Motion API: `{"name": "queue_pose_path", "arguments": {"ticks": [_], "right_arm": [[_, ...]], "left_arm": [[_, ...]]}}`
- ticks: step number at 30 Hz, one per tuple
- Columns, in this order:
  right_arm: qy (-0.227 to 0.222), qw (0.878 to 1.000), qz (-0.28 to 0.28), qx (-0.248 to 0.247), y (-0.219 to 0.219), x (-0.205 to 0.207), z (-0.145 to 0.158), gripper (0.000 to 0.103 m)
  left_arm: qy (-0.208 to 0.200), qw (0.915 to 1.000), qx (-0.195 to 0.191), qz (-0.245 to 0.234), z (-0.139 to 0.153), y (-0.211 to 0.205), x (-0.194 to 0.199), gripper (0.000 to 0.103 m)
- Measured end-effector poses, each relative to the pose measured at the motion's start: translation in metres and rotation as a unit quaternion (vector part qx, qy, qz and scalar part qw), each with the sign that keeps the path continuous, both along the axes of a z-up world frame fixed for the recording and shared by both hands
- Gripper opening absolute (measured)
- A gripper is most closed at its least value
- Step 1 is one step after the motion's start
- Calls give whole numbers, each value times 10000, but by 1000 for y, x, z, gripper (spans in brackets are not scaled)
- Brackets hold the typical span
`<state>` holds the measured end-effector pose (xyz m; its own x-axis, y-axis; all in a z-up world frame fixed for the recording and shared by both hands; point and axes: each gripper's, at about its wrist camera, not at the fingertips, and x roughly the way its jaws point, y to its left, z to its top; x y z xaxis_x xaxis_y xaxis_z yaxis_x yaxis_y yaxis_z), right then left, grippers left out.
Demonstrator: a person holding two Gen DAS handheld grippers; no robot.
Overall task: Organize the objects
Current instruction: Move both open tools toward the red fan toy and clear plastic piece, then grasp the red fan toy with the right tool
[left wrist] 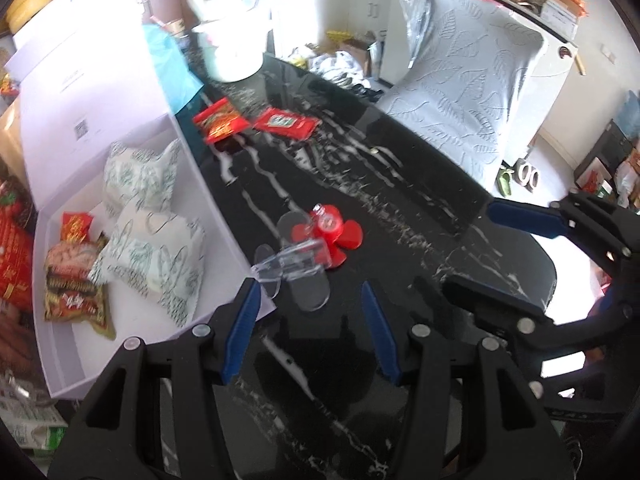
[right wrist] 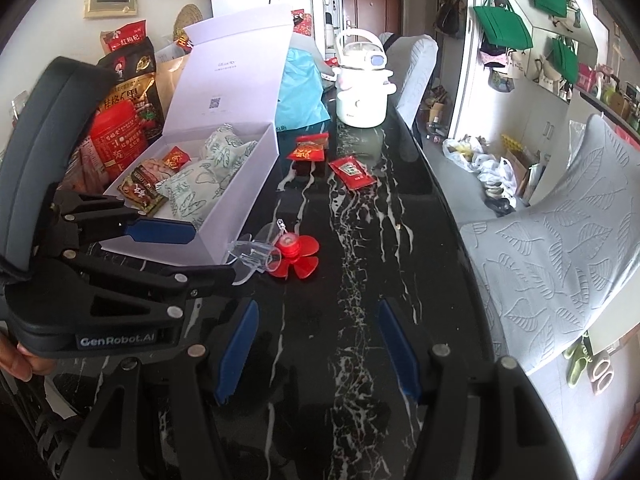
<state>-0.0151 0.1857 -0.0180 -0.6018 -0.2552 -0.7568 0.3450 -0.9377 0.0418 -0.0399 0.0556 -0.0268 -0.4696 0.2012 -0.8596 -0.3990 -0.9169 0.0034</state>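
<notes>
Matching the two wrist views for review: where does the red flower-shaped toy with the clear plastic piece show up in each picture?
Left wrist view: the red flower toy lies on the black marble table, centre, right of the white box.
Right wrist view: the toy sits left of centre, just beyond the box's near corner.
Shared landmark: the white pot at the table's far end.

Bare black table [right wrist: 360, 280] runs toward twelve o'clock. The open white box [right wrist: 240, 184] blocks ten o'clock; the red fan [right wrist: 296, 256] sits at eleven.
</notes>
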Motion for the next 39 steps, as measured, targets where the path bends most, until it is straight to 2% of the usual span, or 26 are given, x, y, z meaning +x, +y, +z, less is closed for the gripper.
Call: {"name": "queue_pose_path", "arguments": {"ticks": [5, 12, 18, 27, 32, 39], "right_arm": [[-47, 10000, -79, 24, 7, -10, -5, 64], [-107, 9999, -29, -97, 14, -22, -12, 64], [-195, 9987, 366, -287, 1, -35, -23, 64], [-331, 9932, 1077, -308, -44, -68, -40, 64], [-418, 9910, 1254, -185, -60, -85, -49, 64], [-599, 9876, 1410, -344, -60, -93, -61, 63]], "left_arm": [[89, 9996, 60, -243, 1, 11, -3, 51], [40, 9995, 272, -129, 2, 4, -8, 51], [245, 9990, 343, 168, 18, -14, -4, 51], [31, 9966, 430, 708, 11, -49, -23, 51], [45, 9963, 399, 762, 10, -51, -28, 51], [-24, 9970, 419, 648, 7, -42, -33, 51]]}}
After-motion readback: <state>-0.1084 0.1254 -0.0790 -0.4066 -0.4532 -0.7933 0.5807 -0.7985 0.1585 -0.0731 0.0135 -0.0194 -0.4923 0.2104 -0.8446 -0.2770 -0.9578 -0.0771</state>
